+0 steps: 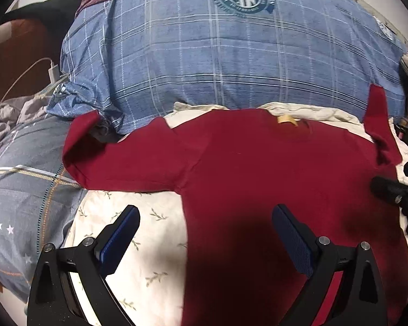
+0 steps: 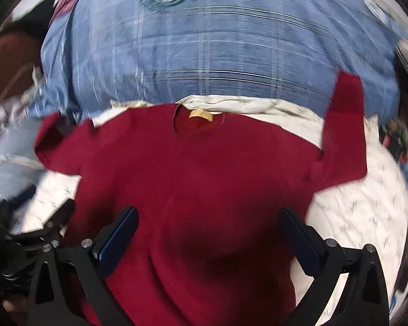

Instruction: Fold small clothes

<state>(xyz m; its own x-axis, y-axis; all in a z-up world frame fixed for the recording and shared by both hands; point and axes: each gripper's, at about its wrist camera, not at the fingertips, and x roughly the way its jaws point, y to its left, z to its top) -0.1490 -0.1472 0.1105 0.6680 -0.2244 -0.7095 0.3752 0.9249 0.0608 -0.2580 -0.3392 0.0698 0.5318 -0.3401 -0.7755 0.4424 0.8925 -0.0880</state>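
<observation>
A dark red short-sleeved T-shirt [image 1: 258, 157] lies spread flat on the bed, collar and tan neck label [image 1: 287, 120] at the far side. Its left sleeve [image 1: 100, 152] lies out to the left and its right sleeve [image 1: 378, 119] rides up against the blue duvet. My left gripper [image 1: 205, 214] is open and empty, hovering over the shirt's left side edge. My right gripper [image 2: 209, 217] is open and empty above the shirt's [image 2: 198, 179] lower middle. The right wrist view is blurred by motion. The label [image 2: 200, 115] shows there too.
A bulky blue checked duvet [image 1: 231, 49] fills the far side of the bed. A white leaf-print sheet [image 1: 149, 244] lies under the shirt. A grey-blue quilt [image 1: 21, 179] and a white charger cable [image 1: 49, 68] are at the left. The other gripper's black body [image 1: 399, 193] shows at the right edge.
</observation>
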